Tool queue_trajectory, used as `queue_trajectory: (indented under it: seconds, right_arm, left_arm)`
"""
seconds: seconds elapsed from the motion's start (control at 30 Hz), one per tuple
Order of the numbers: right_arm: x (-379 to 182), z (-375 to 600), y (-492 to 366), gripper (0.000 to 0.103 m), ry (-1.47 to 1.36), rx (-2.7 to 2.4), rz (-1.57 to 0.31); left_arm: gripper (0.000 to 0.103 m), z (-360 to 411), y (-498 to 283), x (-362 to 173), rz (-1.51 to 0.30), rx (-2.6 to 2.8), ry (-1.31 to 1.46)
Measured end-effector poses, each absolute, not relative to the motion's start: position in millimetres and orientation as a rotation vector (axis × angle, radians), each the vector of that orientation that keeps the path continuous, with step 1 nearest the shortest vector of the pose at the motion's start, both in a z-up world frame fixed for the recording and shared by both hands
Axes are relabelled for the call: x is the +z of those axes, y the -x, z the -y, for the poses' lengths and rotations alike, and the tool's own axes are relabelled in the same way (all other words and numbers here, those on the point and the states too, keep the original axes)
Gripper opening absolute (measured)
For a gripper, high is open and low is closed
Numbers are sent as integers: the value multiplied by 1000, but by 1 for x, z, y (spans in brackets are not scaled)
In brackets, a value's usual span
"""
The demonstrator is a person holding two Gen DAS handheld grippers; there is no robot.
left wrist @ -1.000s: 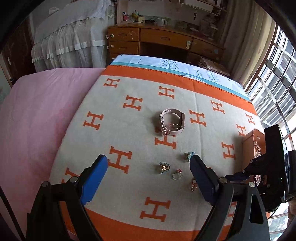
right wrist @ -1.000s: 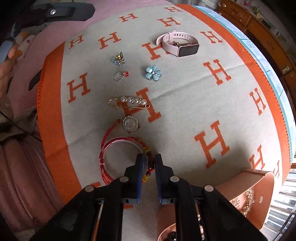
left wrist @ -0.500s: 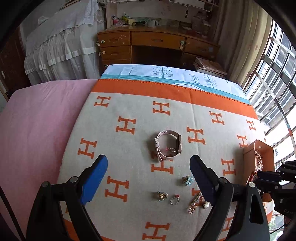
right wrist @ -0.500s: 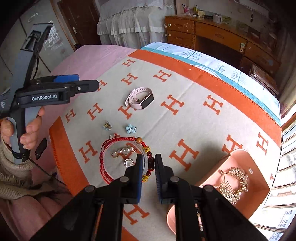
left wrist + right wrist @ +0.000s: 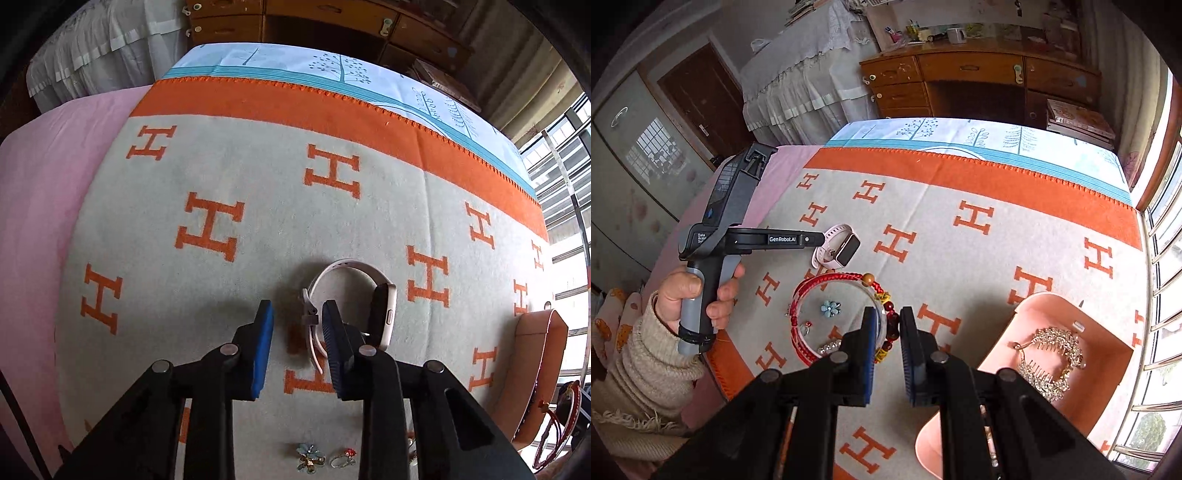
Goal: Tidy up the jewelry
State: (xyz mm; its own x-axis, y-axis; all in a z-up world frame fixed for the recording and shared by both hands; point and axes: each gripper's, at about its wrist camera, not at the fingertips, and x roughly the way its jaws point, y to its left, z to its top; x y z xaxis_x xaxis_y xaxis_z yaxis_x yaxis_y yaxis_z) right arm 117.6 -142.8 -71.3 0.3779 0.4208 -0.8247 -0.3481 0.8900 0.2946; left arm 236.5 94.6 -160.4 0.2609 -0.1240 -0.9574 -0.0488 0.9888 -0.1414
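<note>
- The left gripper (image 5: 297,325) points steeply down at the bed, over the grey blanket with orange H letters (image 5: 258,192); its blue-padded jaws are closing, with the buckle end of a pale pink smartwatch strap between them, and the pads do not yet press on it.
- The pale pink smartwatch with a dark rectangular face (image 5: 382,314) lies on the blanket on its side, its strap curled into a loop, its face just right of the left gripper's right finger.
- The right gripper (image 5: 886,336) is clamped on a bundle of red cord and bead bracelets with a clear bangle (image 5: 827,282), held up above the blanket.
- Seen through the bangle, a small blue flower brooch (image 5: 830,307) and a ring with a red stone (image 5: 806,326) lie on the blanket.
- A peach-pink open box (image 5: 1052,306) sits to the right near the window, with a sparkling crystal hair comb (image 5: 1052,354) inside it.
- A hand in a beige knitted sleeve (image 5: 690,295) holds the left gripper's grey handle.
</note>
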Motion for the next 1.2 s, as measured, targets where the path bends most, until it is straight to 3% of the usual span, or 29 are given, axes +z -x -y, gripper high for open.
queue_trajectory:
  seconds: [0.33,0.4,0.47,1.2]
  right_arm:
    - [-77,125,-118,12,-67,557,-1082]
    - [-80,120,-117,12,-52,571,-1085]
    - [-81,119,-117,12,-52,573,-1088]
    - [-81,126,-116,12,-78,562,-1091]
  left_arm:
    - [29,-101,-234,-161,-1347,-92,206]
    - [49,-103,-232,-158,-1348,-113,218]
    - [56,-101,-231,-154,-1332,-113,210]
    - [55,-74,-242,-174,-1391,-120,129]
